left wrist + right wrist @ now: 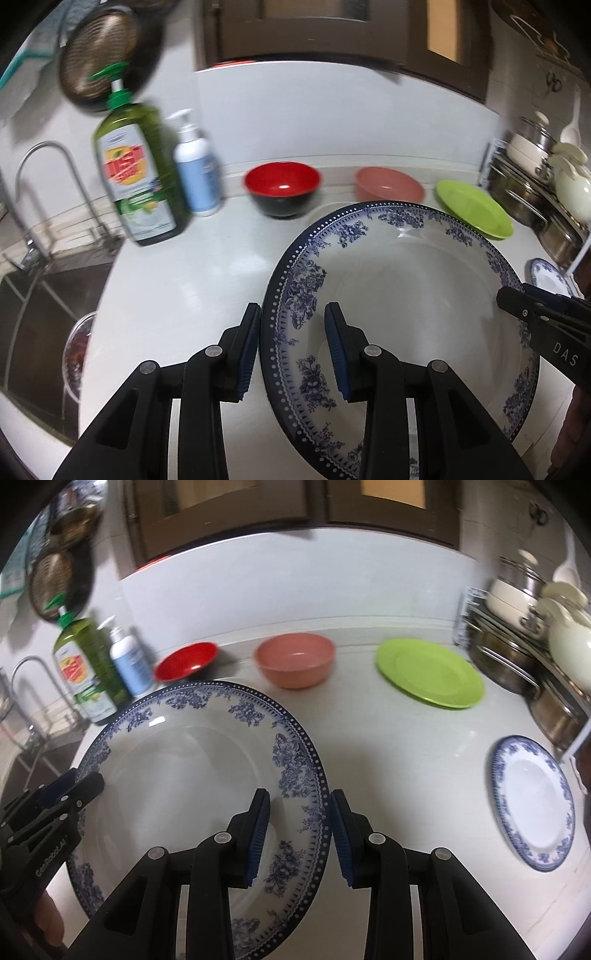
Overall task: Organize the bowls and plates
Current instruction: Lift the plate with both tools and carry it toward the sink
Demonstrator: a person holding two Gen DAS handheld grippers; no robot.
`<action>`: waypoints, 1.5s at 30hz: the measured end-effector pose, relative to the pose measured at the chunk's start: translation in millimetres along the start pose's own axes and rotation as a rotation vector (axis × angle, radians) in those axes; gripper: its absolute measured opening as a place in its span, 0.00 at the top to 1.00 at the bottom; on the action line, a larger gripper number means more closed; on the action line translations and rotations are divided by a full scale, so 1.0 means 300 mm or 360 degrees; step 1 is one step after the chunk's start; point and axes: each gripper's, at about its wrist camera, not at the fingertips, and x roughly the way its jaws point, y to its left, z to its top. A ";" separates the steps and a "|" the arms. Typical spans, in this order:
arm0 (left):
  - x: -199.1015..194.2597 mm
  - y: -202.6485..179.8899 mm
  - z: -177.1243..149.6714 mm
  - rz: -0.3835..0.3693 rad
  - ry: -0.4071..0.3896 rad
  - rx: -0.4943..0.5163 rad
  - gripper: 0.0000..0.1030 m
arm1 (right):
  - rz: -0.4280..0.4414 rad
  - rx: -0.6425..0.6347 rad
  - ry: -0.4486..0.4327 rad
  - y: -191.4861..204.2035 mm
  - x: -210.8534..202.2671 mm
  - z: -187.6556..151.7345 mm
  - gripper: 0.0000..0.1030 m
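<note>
Though parted, both tongs (293,310) (301,794) astride plate (406,288).

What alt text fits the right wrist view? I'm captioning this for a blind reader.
Two grippers, right and left, straddle opposite rims of a large blue-and-white plate over a white counter. Behind it sit a red bowl, pink bowl and green plate; a smaller blue plate lies at right.
</note>
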 end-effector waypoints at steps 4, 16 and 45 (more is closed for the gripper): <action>-0.030 0.083 -0.025 0.0062 -0.0002 -0.0042 0.66 | 0.0062 -0.0051 0.0005 0.083 -0.001 -0.015 0.66; -0.047 0.287 -0.141 0.0187 0.0096 -0.0157 0.66 | 0.0176 -0.0180 0.0104 0.292 0.052 -0.082 0.66; 0.136 0.363 -0.249 0.0176 0.0307 -0.0192 0.66 | 0.0139 -0.0181 0.0335 0.359 0.232 -0.165 0.66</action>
